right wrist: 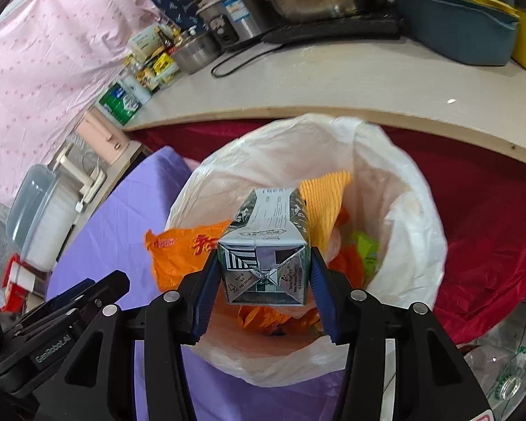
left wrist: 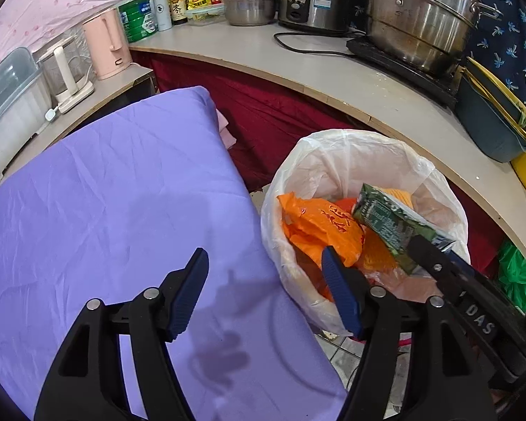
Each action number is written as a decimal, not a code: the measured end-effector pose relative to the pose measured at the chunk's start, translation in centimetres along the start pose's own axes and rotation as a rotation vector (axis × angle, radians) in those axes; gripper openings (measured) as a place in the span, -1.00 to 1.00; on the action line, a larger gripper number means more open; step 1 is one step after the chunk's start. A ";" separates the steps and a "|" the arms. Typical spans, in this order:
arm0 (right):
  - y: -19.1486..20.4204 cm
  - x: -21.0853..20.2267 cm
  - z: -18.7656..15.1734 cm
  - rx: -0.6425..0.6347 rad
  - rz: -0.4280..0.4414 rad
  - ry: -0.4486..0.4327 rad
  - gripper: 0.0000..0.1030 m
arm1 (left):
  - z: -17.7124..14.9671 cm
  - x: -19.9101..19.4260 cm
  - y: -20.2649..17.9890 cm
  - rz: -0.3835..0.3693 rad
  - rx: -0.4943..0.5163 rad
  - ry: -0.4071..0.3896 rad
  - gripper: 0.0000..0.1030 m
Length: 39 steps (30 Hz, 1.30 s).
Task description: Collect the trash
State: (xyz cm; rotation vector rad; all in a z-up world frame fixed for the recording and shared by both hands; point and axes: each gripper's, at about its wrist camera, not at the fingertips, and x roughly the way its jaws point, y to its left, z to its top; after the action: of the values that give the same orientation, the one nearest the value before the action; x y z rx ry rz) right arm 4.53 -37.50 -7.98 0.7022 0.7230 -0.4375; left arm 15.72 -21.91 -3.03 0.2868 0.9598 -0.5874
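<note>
Carton (right wrist: 263,245), a green-and-white drink box, hung directly above the mouth of the lined bin (right wrist: 417,210), clamped on its two side faces by the right claw (right wrist: 263,280), base toward the camera. Below it in the bin lay an orange bag (right wrist: 179,245) and other wrappers. To drop it well, the judgement was that the claw should part only while the carton sat over the bin's middle, clear of the white liner's rim, so that it would fall inside and not snag the plastic. The left claw (left wrist: 263,291) stood wide apart and held nothing, one finger over the purple cloth (left wrist: 122,193) beside the bin, the other over the bin's near rim. Behind the bin ran the worktop (left wrist: 333,80), bearing pots.
</note>
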 end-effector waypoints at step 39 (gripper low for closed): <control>4.7 -11.5 -5.8 -0.230 -0.144 -0.114 0.63 | -6.0 -7.5 1.7 0.148 0.016 -0.056 0.74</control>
State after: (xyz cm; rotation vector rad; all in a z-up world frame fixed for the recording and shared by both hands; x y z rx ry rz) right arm -3.05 -28.69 -0.76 0.4077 0.7056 -0.5124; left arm 9.39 -15.09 -0.11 0.3510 0.8717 -0.4659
